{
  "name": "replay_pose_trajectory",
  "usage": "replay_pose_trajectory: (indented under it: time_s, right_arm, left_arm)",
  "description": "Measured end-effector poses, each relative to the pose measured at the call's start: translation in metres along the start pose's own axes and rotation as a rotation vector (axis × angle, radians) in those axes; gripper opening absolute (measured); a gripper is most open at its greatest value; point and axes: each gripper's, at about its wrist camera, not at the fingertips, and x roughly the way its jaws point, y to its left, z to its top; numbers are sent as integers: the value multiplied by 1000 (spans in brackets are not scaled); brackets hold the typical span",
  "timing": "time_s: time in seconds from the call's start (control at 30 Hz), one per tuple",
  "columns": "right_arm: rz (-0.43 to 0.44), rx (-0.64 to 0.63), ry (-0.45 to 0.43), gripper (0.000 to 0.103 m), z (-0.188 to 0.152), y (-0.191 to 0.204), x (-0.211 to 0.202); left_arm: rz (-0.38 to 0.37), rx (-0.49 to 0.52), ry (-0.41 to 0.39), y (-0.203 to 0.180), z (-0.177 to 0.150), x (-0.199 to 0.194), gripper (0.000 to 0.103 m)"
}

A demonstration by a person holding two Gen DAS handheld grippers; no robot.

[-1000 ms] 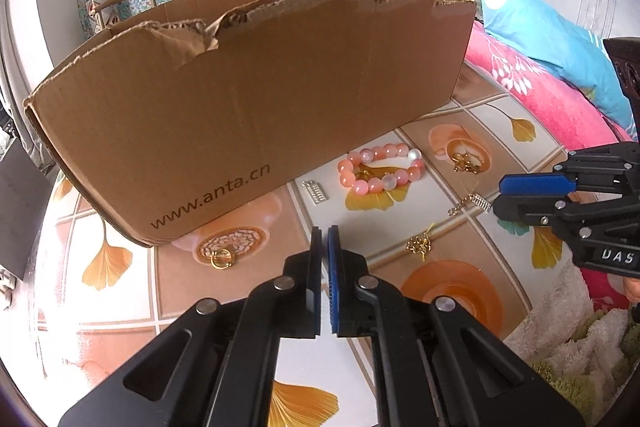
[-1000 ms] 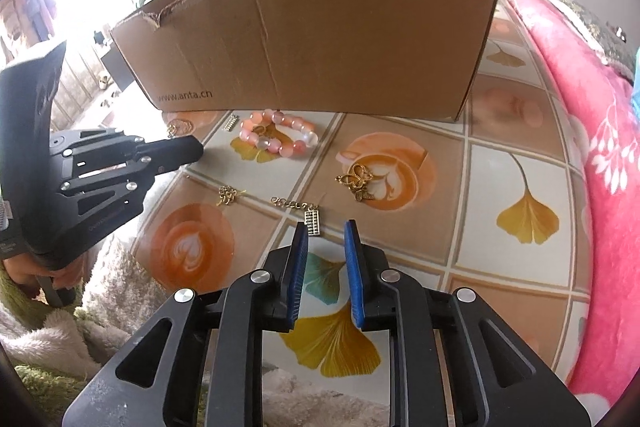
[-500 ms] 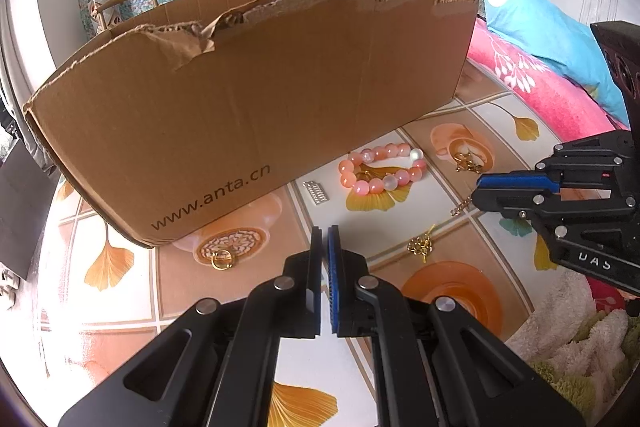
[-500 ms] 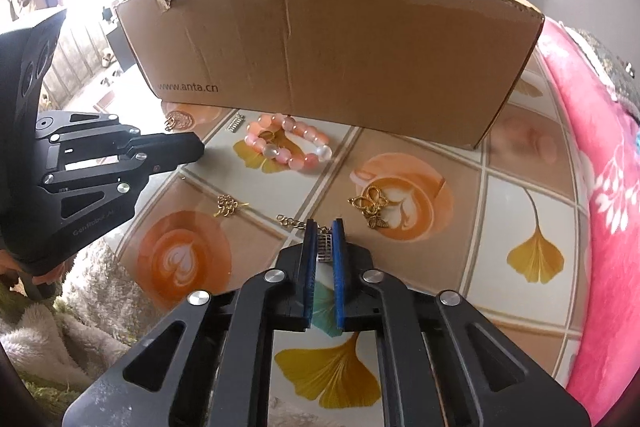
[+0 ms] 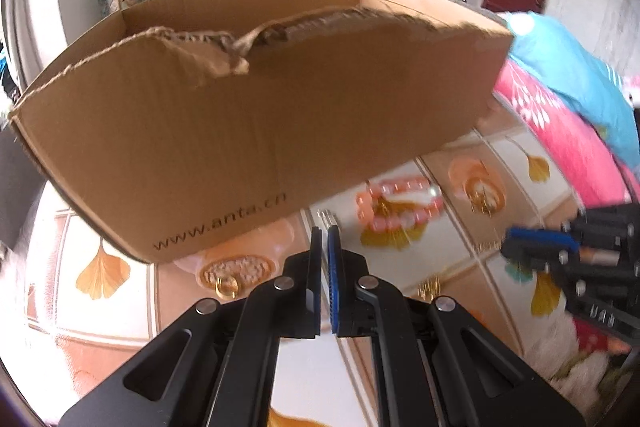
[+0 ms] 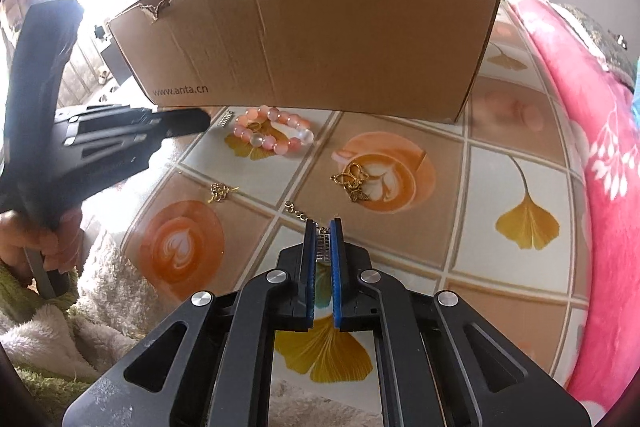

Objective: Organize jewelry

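Leftmost in the right wrist view, the left gripper [image 6: 188, 121] is seen held by a hand [image 6: 38, 241] above a fuzzy blanket [image 6: 80, 331]; its jaws are closed with nothing between them, as the left wrist view confirms. A small silver spring-like piece [image 6: 225, 119] is found just beside its tip, at the foot of the cardboard box [image 6: 320, 43]. The box is open at the top, its near edge torn, and it is printed with a web address. A pink bead bracelet [image 6: 273, 137] is laid on the patterned tablecloth [image 6: 500, 267] just in front of the box, near the silver piece. Nearer the camera, a small gold knot charm [image 6: 221, 193] is noted, apart from the bracelet. Further right, a gold butterfly pendant [image 6: 354, 183] is set on a coffee-cup print. At centre bottom, the right gripper [image 6: 323, 227] is closed on a small silver abacus-like charm [image 6: 323, 247], which is pinched between the blue pads [image 6: 335, 267]; a short gold chain [image 6: 298, 211] is attached and trails to the upper left on the cloth. At far right, a pink floral quilt [image 6: 592, 155] is bordering the cloth. In the left wrist view, a gold ring [image 5: 226, 286] is seen below the box's front wall; that view is blurred.
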Motion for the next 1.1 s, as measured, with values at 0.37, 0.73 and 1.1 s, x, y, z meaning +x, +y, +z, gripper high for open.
replay_pose_trajectory:
  time_s: [0.37,0.73,1.1]
  right_arm:
    - [31,23,-13,5,-4,-25,-9]
    - [44,33,-19,5,-5,-31,-8]
    - [51,48,-30,4,-7,-33,-9]
  left_arm:
    - [13,-17,31,-8,11,13,18]
    - [65,19,48,-12,12,14,18]
    - [91,33,37,-11,12,17,5]
